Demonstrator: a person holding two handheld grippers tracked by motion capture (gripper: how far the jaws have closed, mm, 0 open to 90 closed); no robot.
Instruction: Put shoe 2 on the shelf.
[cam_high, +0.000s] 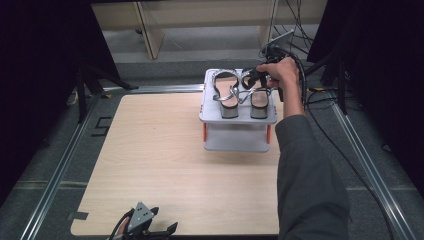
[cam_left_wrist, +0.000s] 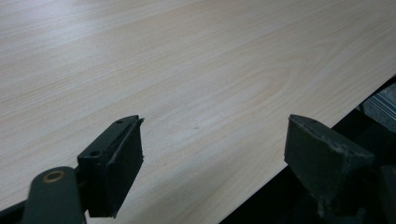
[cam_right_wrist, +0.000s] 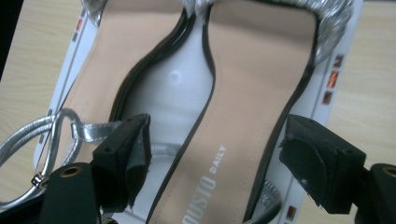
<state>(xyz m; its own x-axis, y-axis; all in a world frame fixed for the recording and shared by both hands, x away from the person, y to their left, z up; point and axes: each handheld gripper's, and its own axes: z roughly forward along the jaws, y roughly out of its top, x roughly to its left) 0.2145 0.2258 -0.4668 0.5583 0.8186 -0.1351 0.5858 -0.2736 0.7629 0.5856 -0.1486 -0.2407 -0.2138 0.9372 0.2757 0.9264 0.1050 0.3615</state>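
A white two-tier shoe rack (cam_high: 235, 141) stands at the table's far right of middle. On its top shelf lie two silver-strapped sandals with tan insoles, toes toward me. My right gripper (cam_high: 252, 79) hangs open over the heel end of the right sandal (cam_high: 260, 98). In the right gripper view my right gripper (cam_right_wrist: 217, 128) has a jaw on each side of that sandal (cam_right_wrist: 252, 70) without touching it. The left sandal (cam_right_wrist: 126, 46) lies beside it, its loose strap (cam_right_wrist: 28, 135) trailing over the rack's edge. My left gripper (cam_high: 165, 220) (cam_left_wrist: 215, 135) is open over the table's near edge, holding nothing.
The pale wooden table (cam_high: 165, 150) (cam_left_wrist: 187, 56) is bare apart from the rack. Metal rails (cam_high: 60, 170) run along both sides. Cables (cam_high: 305, 65) trail behind the rack at the right. Wooden furniture (cam_high: 150, 30) stands beyond the table, and black curtains flank it.
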